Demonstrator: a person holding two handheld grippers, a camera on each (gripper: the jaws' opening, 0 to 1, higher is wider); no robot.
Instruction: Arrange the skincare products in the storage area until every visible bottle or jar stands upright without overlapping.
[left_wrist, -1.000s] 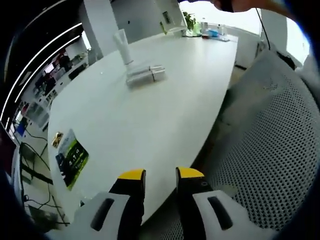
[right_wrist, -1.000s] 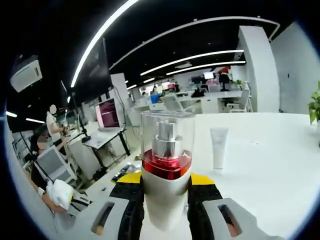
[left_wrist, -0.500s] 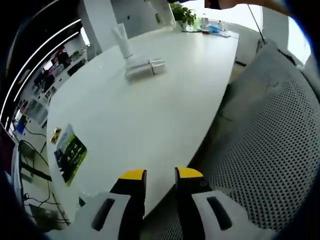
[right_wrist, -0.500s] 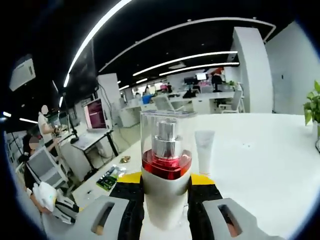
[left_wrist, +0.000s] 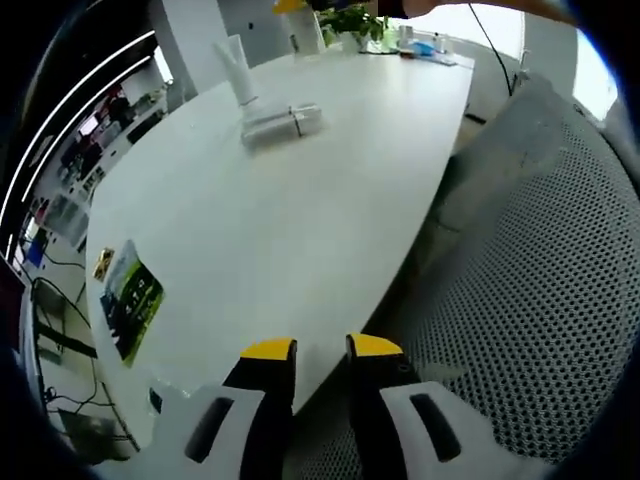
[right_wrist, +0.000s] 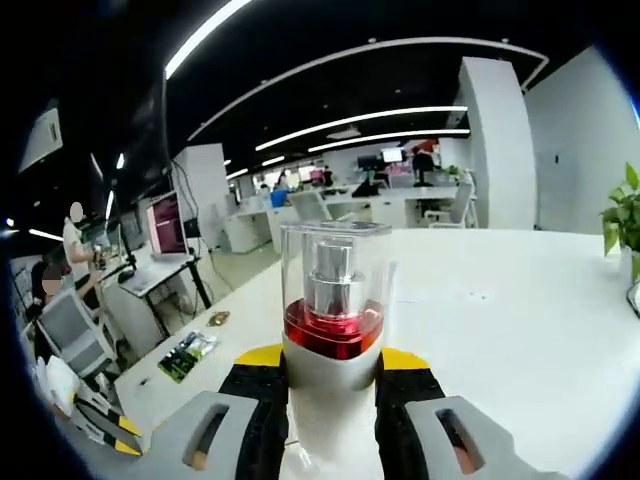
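While the right gripper (right_wrist: 330, 375) clamps its fingers on an upright pump bottle (right_wrist: 333, 335), two bottles (left_wrist: 281, 122) lie flat on the white table (left_wrist: 280, 230) beside a standing tube (left_wrist: 238, 71); the left gripper (left_wrist: 310, 350) hangs empty, fingers slightly apart.

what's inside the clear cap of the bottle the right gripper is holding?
Under the clear cap stand a silver pump nozzle and a red collar, atop the pump bottle clamped in the right gripper. The bottle's base is hidden between the jaws.

L claw (left_wrist: 308, 348) ajar; R claw (right_wrist: 332, 358) clamped
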